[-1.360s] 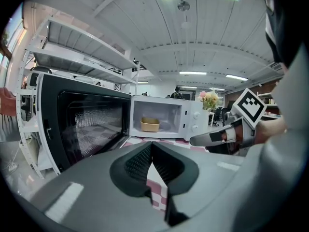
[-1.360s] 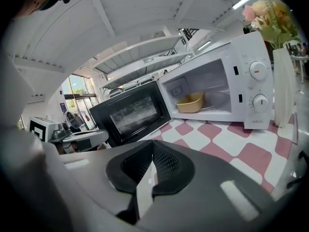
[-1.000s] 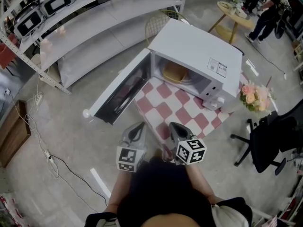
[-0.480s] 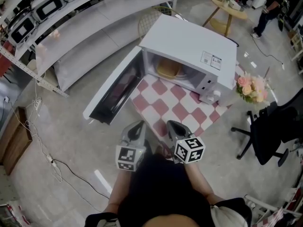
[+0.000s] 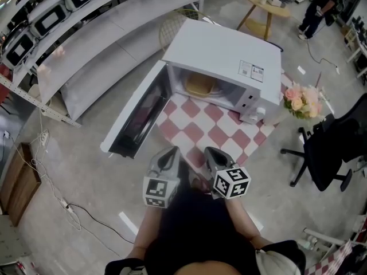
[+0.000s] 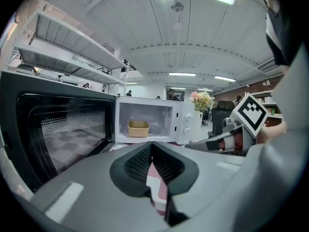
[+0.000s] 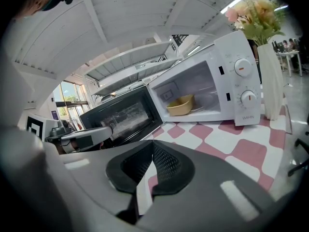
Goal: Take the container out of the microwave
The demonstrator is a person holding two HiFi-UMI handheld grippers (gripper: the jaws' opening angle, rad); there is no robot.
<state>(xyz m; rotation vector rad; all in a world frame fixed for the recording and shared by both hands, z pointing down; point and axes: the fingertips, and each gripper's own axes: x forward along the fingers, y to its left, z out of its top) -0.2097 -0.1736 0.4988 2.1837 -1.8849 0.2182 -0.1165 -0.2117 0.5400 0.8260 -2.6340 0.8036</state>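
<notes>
A white microwave (image 5: 223, 67) stands on a table with a red-and-white checked cloth (image 5: 200, 132). Its door (image 5: 135, 116) is swung wide open to the left. A tan container (image 5: 199, 86) sits inside the cavity, and it also shows in the left gripper view (image 6: 138, 128) and the right gripper view (image 7: 180, 105). My left gripper (image 5: 170, 154) and right gripper (image 5: 211, 153) are side by side near the table's front edge, well short of the microwave. Both are shut with nothing in them: the left gripper's (image 6: 151, 146) jaws meet, and so do the right gripper's (image 7: 153, 146).
A white vase of pink flowers (image 5: 300, 101) stands right of the microwave. A black office chair (image 5: 330, 153) is to the right of the table. Metal shelving (image 5: 86, 50) runs along the left. A cable (image 5: 63, 206) lies on the floor, and a person (image 5: 318, 7) stands by a round table (image 5: 261, 10) far back.
In the head view the microwave and table have drifted a little left and up as the camera moved. Both grippers stay shut in about the same place.
</notes>
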